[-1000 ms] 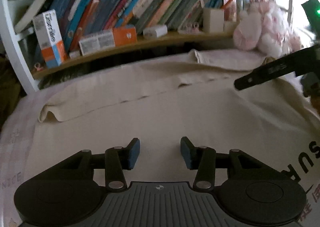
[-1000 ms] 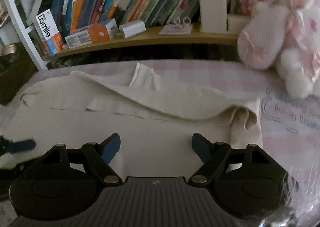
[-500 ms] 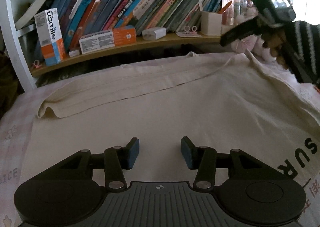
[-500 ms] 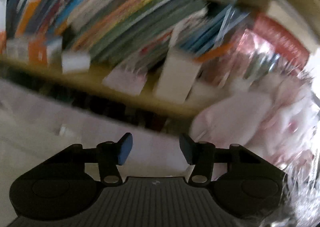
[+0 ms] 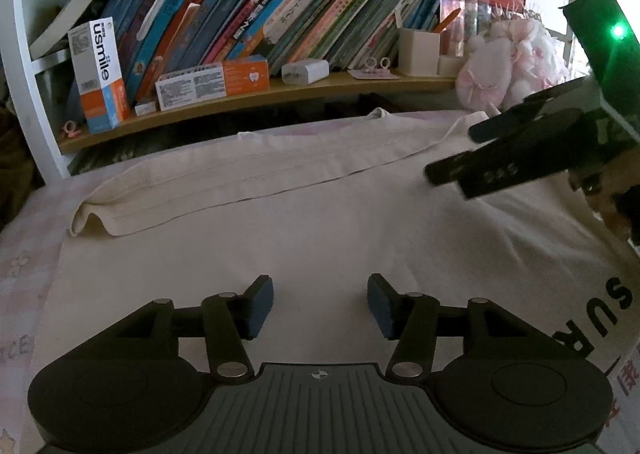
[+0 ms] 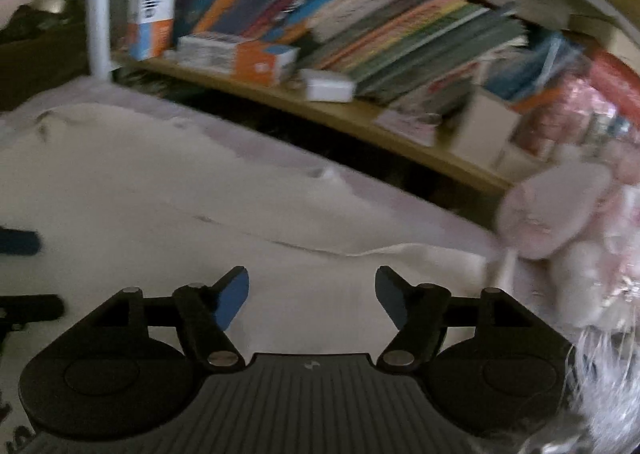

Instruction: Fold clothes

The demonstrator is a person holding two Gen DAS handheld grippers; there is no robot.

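From the left wrist, a cream T-shirt lies spread flat over a pale pink patterned bed cover, its far edge folded over into a long band that runs across the view below the bookshelf. The left gripper hangs just above the bare middle of the shirt, blue pads apart with nothing between them, the jaws opening. Black letters on the shirt's right side read "SUR", with red characters below them too cut off to read. On the shelf a white and orange box stands upright and reads "usmile"; a second white and orange box lies flat beside it, its small print illegible. Further right a white pen holder holds an orange stick, and a pink plush toy sits at the shelf's end. The right gripper reaches in from the right over the shirt's far corner — a green light glows on its body. From the right wrist, the picture is blurred and tilted; the right gripper hovers over the shirt near its folded edge, jaws fairly wide, opening, and empty. The shelf, the boxes and the plush toy show, yet no writing can be read here.
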